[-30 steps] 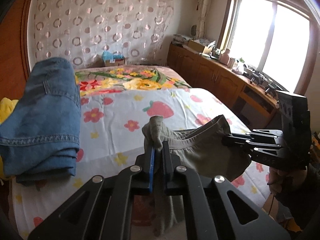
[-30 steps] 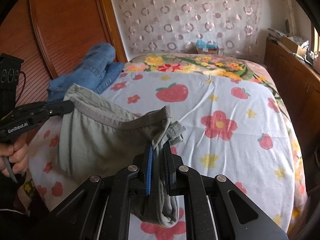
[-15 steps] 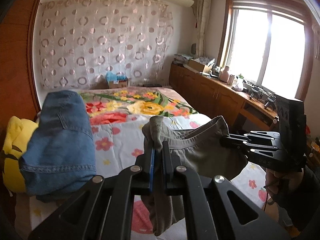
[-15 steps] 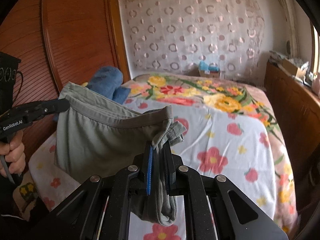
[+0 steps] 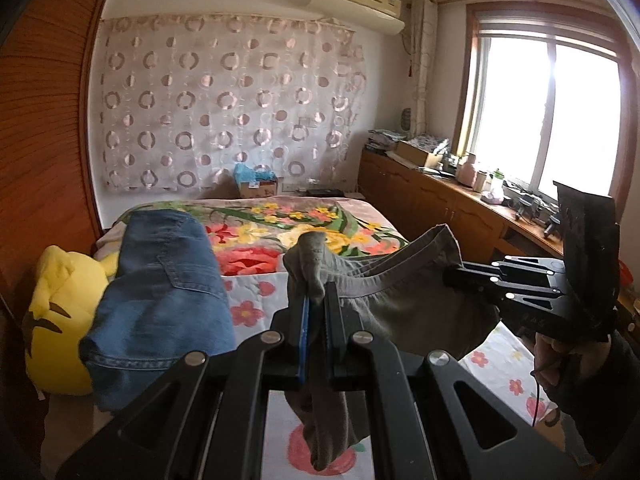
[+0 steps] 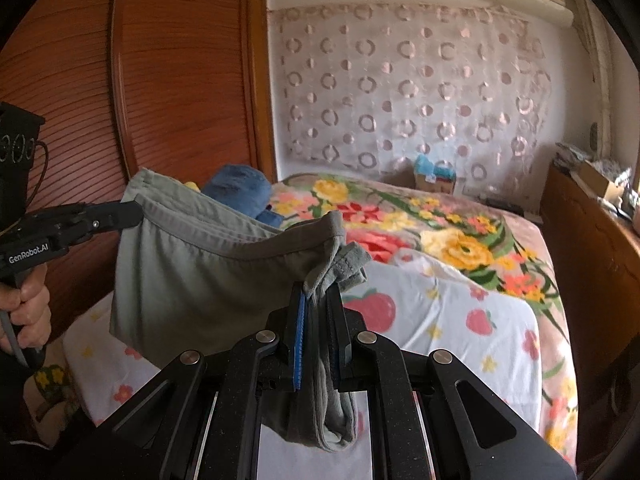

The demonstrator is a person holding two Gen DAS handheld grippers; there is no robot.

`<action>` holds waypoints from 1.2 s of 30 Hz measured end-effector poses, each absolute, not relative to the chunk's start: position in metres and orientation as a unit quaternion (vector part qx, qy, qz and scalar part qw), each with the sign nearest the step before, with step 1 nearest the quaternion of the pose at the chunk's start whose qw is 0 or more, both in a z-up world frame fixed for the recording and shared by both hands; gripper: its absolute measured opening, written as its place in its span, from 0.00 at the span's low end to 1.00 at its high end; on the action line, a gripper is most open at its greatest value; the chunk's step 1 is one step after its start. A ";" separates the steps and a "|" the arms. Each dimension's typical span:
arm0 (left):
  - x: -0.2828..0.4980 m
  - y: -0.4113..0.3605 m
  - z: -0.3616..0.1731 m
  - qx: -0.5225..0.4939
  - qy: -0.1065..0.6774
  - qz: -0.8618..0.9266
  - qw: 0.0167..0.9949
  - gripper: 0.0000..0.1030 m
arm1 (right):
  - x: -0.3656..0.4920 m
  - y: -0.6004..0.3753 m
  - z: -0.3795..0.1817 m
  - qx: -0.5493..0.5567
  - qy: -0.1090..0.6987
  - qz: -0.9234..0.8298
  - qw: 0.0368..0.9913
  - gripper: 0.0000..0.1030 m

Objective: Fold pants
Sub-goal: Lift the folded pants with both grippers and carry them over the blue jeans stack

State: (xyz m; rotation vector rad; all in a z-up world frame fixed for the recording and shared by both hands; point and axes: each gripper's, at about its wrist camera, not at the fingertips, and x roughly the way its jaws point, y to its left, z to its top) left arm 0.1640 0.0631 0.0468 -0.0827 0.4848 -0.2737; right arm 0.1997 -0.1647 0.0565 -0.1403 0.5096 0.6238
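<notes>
We held the grey pants (image 5: 404,300) up off the bed (image 5: 256,300), their waistband stretched across the middle of both frames, with the left tool (image 5: 316,316) pinching one bunched end at lower centre of its own view and the right tool (image 6: 320,320) pinching the other end at lower centre of its view. In the left view the right tool reached in from the right edge, and in the right view the left tool came in from the left edge above a hand (image 6: 24,312). Folded jeans (image 5: 160,292) and a yellow plush (image 5: 56,324) lay at lower left of the left view.
</notes>
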 end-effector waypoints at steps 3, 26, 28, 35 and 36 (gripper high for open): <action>0.164 0.076 0.045 -0.039 0.241 -0.123 0.962 0.03 | 0.208 -0.152 0.058 -0.072 0.246 0.312 0.915 0.06; 0.210 0.176 0.037 -0.071 0.221 -0.011 0.973 0.03 | 0.305 -0.010 0.085 -0.162 0.207 0.370 0.891 0.06; 0.212 0.180 0.029 -0.076 0.228 -0.003 0.971 0.03 | 0.317 0.007 0.080 -0.173 0.209 0.374 0.887 0.06; 0.210 0.196 0.002 -0.106 0.242 0.022 0.964 0.03 | 0.349 0.065 0.053 -0.218 0.204 0.399 0.867 0.06; 0.209 0.198 0.000 -0.111 0.243 0.026 0.963 0.03 | 0.354 0.072 0.051 -0.221 0.204 0.403 0.864 0.06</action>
